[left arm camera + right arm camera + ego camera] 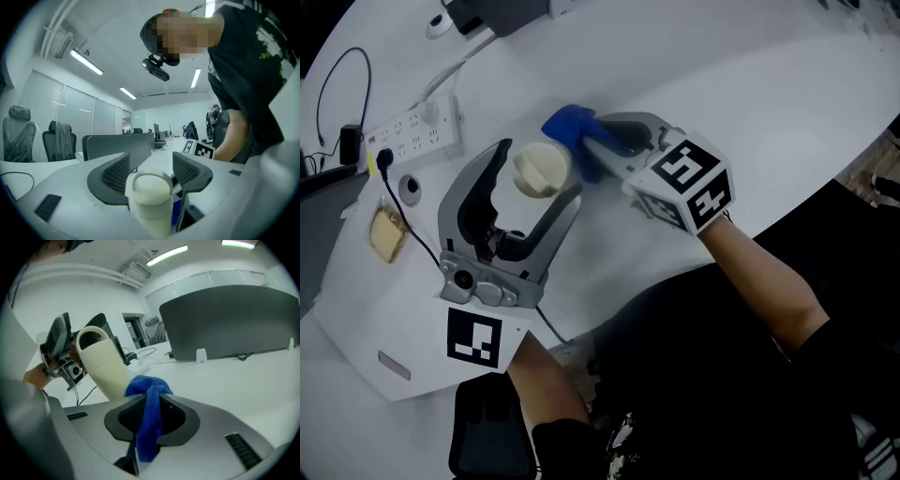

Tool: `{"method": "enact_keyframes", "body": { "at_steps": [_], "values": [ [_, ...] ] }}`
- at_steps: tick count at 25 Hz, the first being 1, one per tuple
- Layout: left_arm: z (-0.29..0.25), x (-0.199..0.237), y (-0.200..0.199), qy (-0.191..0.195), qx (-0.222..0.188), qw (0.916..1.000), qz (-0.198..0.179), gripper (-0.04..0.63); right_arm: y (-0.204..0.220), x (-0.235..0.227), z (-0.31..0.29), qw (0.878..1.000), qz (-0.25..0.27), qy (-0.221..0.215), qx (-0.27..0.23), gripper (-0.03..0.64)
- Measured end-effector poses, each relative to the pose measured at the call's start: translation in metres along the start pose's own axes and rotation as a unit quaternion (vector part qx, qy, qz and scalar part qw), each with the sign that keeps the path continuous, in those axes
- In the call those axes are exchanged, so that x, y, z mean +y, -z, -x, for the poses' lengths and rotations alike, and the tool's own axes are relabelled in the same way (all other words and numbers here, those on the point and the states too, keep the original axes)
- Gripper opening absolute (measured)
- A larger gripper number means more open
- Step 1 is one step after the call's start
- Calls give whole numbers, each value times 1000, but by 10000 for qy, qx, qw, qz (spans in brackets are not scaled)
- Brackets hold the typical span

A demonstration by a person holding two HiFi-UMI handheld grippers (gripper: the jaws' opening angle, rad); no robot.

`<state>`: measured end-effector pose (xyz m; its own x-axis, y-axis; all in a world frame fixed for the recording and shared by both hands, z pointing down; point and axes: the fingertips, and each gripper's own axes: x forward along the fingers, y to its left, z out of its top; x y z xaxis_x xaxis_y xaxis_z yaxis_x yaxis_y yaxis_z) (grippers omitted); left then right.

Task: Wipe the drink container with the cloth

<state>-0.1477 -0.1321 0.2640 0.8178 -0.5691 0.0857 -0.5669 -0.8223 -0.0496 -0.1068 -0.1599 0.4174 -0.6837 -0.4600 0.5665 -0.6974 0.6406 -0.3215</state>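
Drink container (105, 366) flanked, cloth at its side
The left gripper (150, 164) is spread wide around it (no firm pinch is evident), and the right gripper (151, 401) is clamped on the blue cloth (145, 385), pressed against the container on the white table (750, 84). Wiping is judged barely begun, with most left.

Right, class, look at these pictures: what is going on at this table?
A person holds a gripper in each hand over a white table. The left gripper has a cream drink container between its fingers; whether they press on it is unclear. The right gripper is clamped on a blue cloth, brought up against the container's side.
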Motion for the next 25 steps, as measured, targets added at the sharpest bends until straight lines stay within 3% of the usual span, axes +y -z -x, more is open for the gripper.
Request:
{"method": "enact_keyframes", "body": {
  "at_steps": [7, 9, 11, 13, 16, 20, 25],
  "values": [
    [38, -8, -29, -904, -241, 9956, 36, 263, -24, 5, 60, 9962, 54, 310, -806, 66],
    [45, -26, -27, -1016, -129, 9947, 42, 194, -33, 15, 86, 9927, 57, 364, -1147, 66],
    [53, -43, -28, -1222, 43, 9925, -36, 38, -39, 28, 111, 9881, 49, 295, -1510, 66],
    [61, -49, -34, -1604, 161, 9869, -106, 6, -45, 39, 128, 9832, 199, 160, -1807, 66],
    [74, -51, -46, -2464, 80, 9690, 181, 3, -52, 43, 149, 9783, 512, 229, -1993, 66],
    [103, -59, -68, -3608, -190, 9287, 841, 3, -76, 57, 202, 9654, 944, 478, -2382, 66],
    [119, -83, -100, -4097, -118, 9110, 451, 3, -107, 71, 254, 9482, 1235, 493, -2886, 66]
  ]
}}
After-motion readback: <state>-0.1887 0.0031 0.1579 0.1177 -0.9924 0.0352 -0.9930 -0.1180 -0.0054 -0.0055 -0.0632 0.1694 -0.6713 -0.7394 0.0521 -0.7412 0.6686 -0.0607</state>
